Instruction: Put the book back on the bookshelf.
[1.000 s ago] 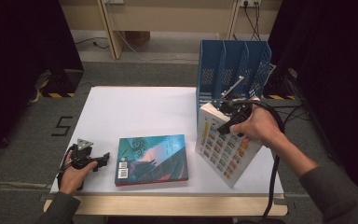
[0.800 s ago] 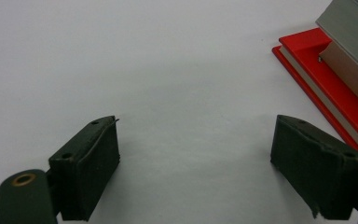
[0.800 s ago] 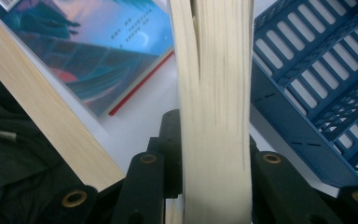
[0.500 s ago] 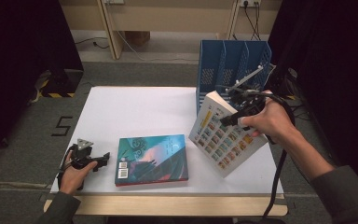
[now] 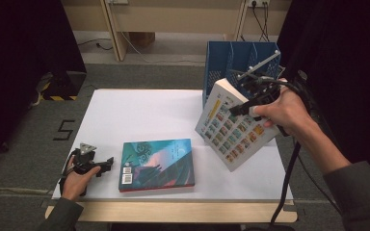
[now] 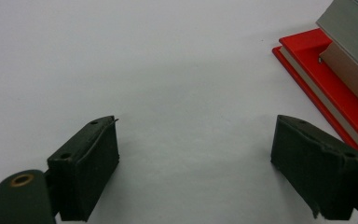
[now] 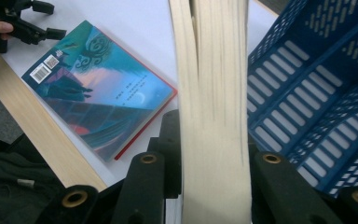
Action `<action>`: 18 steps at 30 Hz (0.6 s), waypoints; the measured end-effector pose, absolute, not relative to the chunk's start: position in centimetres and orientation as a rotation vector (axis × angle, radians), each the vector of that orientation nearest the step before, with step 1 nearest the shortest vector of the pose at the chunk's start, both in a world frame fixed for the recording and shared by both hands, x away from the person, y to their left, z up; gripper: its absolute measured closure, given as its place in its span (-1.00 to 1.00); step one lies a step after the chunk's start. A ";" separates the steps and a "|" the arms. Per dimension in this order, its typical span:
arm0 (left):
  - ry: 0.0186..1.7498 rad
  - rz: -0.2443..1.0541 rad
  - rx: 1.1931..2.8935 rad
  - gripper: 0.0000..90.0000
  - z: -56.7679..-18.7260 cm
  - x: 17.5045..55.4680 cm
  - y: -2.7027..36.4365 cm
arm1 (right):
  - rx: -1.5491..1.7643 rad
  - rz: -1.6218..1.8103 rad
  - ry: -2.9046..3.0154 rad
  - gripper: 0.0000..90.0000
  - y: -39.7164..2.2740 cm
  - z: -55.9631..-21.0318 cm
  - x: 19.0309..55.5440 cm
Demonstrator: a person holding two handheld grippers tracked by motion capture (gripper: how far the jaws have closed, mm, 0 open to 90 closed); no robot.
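Blue file rack [image 5: 241,60] stands at the table's [image 5: 139,110] far right corner, just behind the lifted white book [image 5: 231,127]. Teal book [image 5: 158,164] lies flat, left of the rack and nearer the person. Right gripper [image 5: 243,107] pinches the white book, tilted, probably clear of the table. Left gripper [image 5: 107,165] rests spread beside the teal book, nothing between its jaws.

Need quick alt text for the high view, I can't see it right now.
The right gripper holds a white book tilted above the table, beside a blue file rack. The left gripper rests open near a teal book.
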State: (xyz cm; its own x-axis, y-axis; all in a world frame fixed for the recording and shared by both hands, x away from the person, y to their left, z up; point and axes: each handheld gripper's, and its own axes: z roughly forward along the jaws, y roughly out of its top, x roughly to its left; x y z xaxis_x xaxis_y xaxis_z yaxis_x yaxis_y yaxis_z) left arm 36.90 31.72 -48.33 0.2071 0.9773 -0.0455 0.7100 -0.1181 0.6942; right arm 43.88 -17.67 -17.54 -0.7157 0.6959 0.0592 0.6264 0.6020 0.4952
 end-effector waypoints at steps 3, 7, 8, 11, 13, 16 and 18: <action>1.563 0.582 1.894 -0.70 -48.3 36.9 31.7 | 1.131 0.770 2.654 0.64 -18.1 -16.7 44.5; 1.564 0.582 1.894 -0.70 -48.3 36.9 31.7 | 1.146 0.733 2.630 0.64 -18.5 -15.8 45.4; 1.564 0.582 1.893 -0.70 -48.3 36.9 31.7 | 1.153 0.717 2.621 0.64 -18.5 -15.6 45.6; 1.564 0.581 1.893 -0.70 -48.3 36.9 31.7 | 1.166 0.691 2.599 0.64 -18.7 -15.0 46.4; 1.564 0.584 1.892 -0.70 -48.4 36.9 31.7 | 1.191 0.686 2.581 0.64 -19.0 -14.6 47.0; 1.564 0.581 1.893 -0.70 -48.3 36.9 31.7 | 1.211 0.678 2.566 0.64 -19.1 -14.0 47.9; 1.565 0.585 1.891 -0.70 -48.4 36.9 31.7 | 1.225 0.655 2.557 0.64 -18.9 -13.6 48.5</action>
State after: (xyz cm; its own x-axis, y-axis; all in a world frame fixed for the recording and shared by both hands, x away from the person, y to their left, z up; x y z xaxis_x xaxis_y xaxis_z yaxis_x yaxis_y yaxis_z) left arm 36.92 31.69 -48.35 0.2046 0.9778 -0.0442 0.7093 -0.1170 0.6951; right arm 48.50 -18.90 -13.63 -0.6236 0.7816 -0.0150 0.6782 0.5505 0.4869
